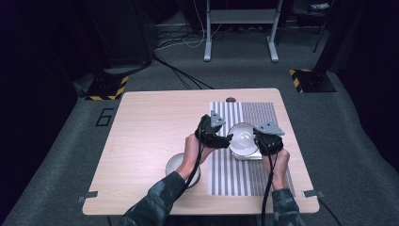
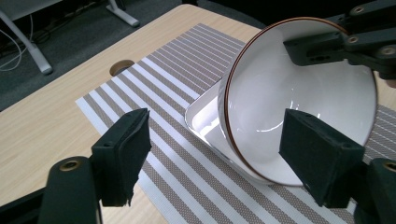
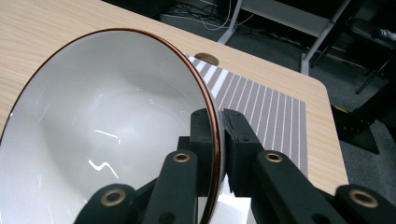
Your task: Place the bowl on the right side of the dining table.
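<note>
A: While the right gripper [image 1: 256, 136] sits at the bowl [image 1: 242, 137], what's its state?

B: Jaws closed on the bowl's rim, one inside, one outside, w/ the brown edge line pinched between them. Clear in the right gripper view. Bowl [image 3: 93, 140] is white, tilted.

A: Bowl location?

B: Over the striped mat [image 1: 249, 179] at the table's [image 1: 150, 117] right half, above a white square dish [image 1: 249, 155]. In the left gripper view the bowl [image 2: 299, 98] tips on its side, opening toward the camera, lower edge at or in the dish [image 2: 203, 119]. Contact there: can't tell.

A: Left gripper [image 1: 228, 138]?

B: Jaws wide apart, holding nothing. It's just beside the bowl's left edge. In its own view one pad [image 2: 320, 151] stands in front of the bowl's lower rim, the other over the mat [image 2: 154, 84]; touching or not, can't tell.

A: Other items?

B: Second bowl [image 1: 176, 162], near front edge, partly under the left forearm. Small round hole [image 1: 230, 99] in the tabletop at the mat's far edge.
</note>
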Demonstrator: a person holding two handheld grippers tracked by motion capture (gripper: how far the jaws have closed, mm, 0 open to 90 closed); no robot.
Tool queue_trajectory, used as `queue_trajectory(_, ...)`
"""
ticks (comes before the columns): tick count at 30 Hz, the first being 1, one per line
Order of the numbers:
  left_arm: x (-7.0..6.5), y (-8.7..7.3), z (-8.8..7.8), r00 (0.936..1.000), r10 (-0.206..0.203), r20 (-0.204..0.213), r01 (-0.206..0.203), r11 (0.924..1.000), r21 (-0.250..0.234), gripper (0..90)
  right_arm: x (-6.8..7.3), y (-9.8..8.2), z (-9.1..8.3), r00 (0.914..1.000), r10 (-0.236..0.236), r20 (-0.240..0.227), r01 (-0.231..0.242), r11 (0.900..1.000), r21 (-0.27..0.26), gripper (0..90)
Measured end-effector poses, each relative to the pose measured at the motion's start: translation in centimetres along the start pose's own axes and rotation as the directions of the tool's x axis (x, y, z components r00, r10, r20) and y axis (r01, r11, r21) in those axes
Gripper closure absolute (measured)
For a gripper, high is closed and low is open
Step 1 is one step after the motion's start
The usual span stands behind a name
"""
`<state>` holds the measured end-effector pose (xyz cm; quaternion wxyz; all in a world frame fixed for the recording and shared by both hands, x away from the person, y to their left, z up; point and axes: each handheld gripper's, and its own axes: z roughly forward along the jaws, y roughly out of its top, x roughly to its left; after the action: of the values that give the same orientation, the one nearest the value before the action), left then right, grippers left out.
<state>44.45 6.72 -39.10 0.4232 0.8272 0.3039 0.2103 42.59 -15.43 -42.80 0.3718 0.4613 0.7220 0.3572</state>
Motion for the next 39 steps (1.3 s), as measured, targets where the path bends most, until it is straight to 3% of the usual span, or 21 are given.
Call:
queue_trajectory(12,1.5,-2.3,-3.8,0.9998,-0.021,0.001,0.021,0.9995,-0.025,14.7,-1.2,-0.7,0.6,0.9994,0.030,0.019,-0.030,0.999,0.040,83.1)
queue_trajectory(25,3.3,-6.1,-8.9,0.9980,-0.047,-0.042,0.044,0.9973,-0.059,12.0,-2.4,-1.6,1.5,0.9977,0.061,0.031,-0.063,0.994,0.087,83.0)
queue_trajectory(27,3.9,-7.5,-10.4,0.9958,-0.057,-0.072,0.052,0.9962,-0.070,11.6,-2.6,-1.9,1.7,0.9971,0.070,0.031,-0.072,0.993,0.096,83.1)
queue_trajectory(34,5.4,-10.1,-13.0,0.9872,-0.090,-0.131,0.081,0.9944,-0.067,10.5,-2.9,-2.1,2.1,0.9961,0.085,0.026,-0.087,0.990,0.111,83.0)
queue_trajectory(37,6.3,-11.5,-14.0,0.9808,-0.118,-0.156,0.108,0.9918,-0.067,9.7,-3.0,-2.2,2.3,0.9957,0.090,0.023,-0.092,0.988,0.122,83.0)
queue_trajectory(39,7.2,-13.0,-14.7,0.9722,-0.148,-0.182,0.138,0.9884,-0.063,9.6,-3.1,-2.3,2.4,0.9954,0.094,0.020,-0.096,0.987,0.128,83.0)
